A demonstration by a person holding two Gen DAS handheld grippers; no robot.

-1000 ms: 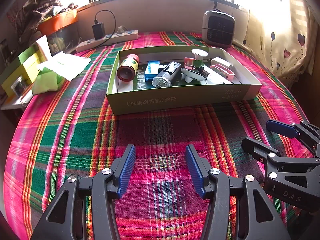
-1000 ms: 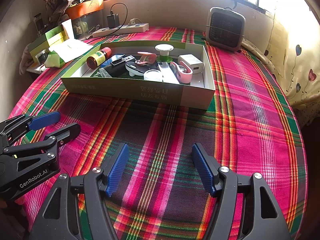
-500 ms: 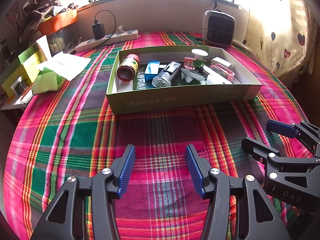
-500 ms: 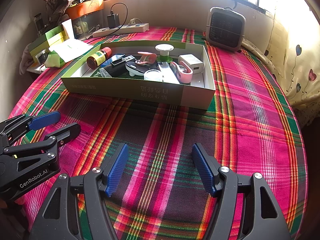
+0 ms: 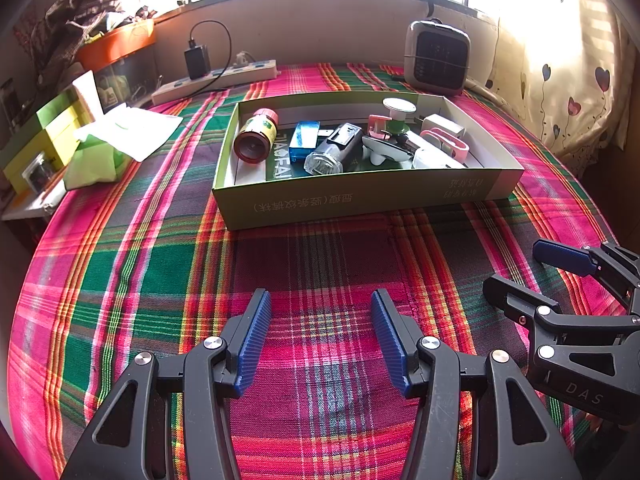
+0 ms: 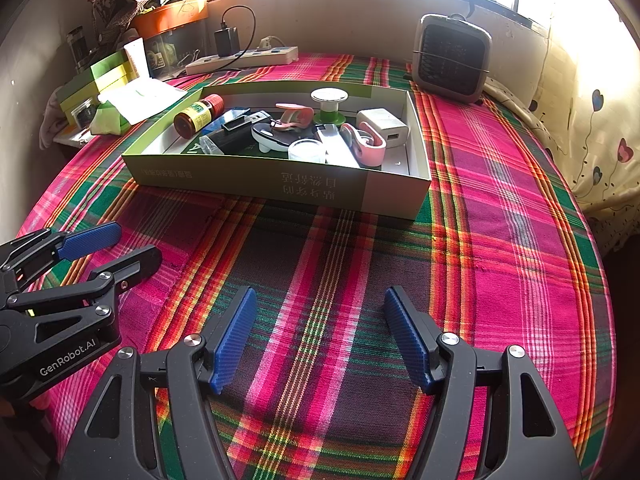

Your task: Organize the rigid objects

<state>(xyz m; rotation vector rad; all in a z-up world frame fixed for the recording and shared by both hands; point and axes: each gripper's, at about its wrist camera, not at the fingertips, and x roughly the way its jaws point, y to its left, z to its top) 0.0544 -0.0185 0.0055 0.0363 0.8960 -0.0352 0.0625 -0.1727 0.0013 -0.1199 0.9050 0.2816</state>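
The left gripper [image 5: 320, 336] is released, holding nothing, low over the plaid cloth [image 5: 132, 264]. At 12 o'clock sits the box [image 5: 360, 200] of small items. The right gripper [image 6: 320, 332] likewise gapes empty.

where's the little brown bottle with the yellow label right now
The brown bottle lies on its side at the left end of the green box, beside the blue packet; the right wrist view shows it there too.

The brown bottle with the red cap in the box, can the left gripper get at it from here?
Probably yes: the brown bottle lies at the box's left end with nothing on it, and the left gripper is open.
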